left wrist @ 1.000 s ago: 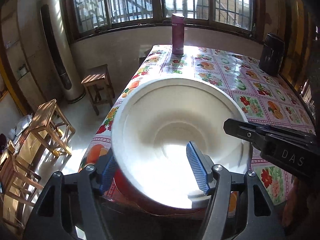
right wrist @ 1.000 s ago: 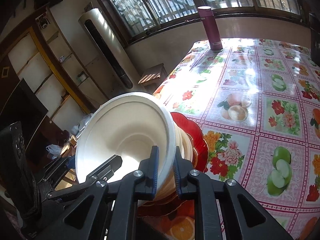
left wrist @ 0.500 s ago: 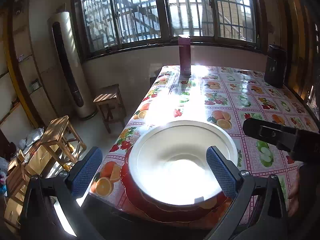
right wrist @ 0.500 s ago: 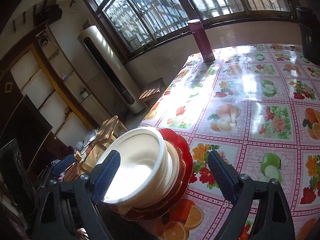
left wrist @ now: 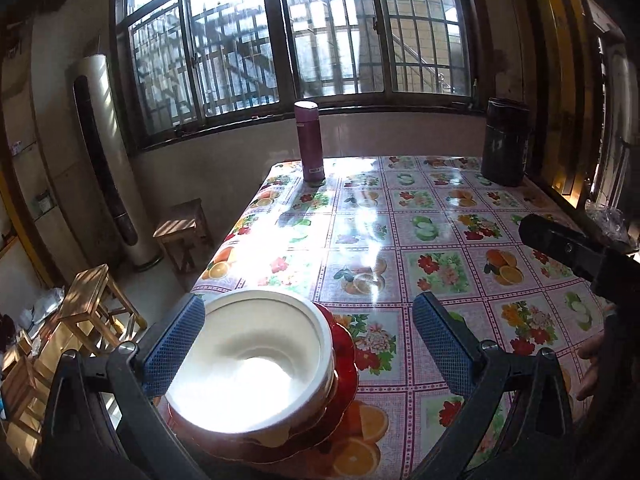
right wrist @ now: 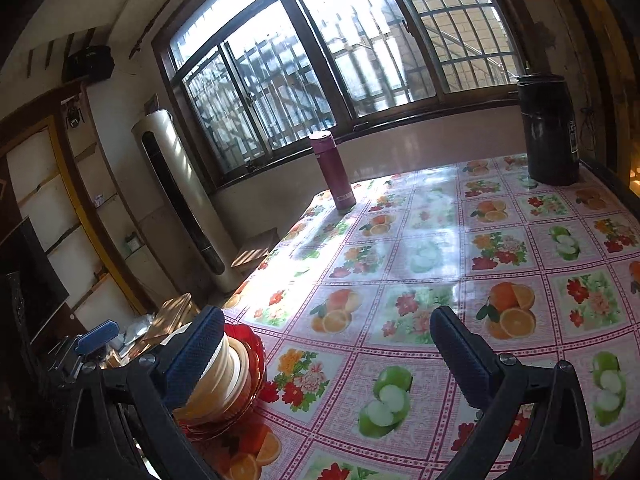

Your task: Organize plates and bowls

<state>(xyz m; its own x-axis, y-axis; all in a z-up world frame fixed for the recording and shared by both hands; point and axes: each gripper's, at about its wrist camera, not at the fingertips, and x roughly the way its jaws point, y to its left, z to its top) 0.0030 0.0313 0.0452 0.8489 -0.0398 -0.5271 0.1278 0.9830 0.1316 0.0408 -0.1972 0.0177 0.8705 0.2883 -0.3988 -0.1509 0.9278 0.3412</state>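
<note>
**Both grippers wide, stack sits at the desk corner**

The left gripper [left wrist: 308,344] stands fully spread, blue pads far apart, nothing pressed between them — its jaws have just been opening and the white bowl [left wrist: 248,356] now sits free below it. That bowl tops a stack of pale dishes, all nested on the red plate [left wrist: 344,360], right at the near left corner of the desk [left wrist: 440,208]. The bowl's inside glares white in the sunlight.

Over to the right gripper [right wrist: 326,350] — also spread wide, its jaws likewise just opened, holding nothing. Its left pad appears in front of the stack's rim in the right wrist view; whether it touches cannot be told. Between its pads lies only the fruit-and-flower tablecloth.

In the left wrist view the right gripper's dark body reaches in from the right edge, with part of a hand [left wrist: 596,364] below it.

Far end of the desk: a maroon flask [left wrist: 309,142] stands upright near the window, a dark canister [left wrist: 505,142] upright at the far right corner, well apart from the stack. Wooden stools [left wrist: 96,300] stand on the floor to the left.
</note>
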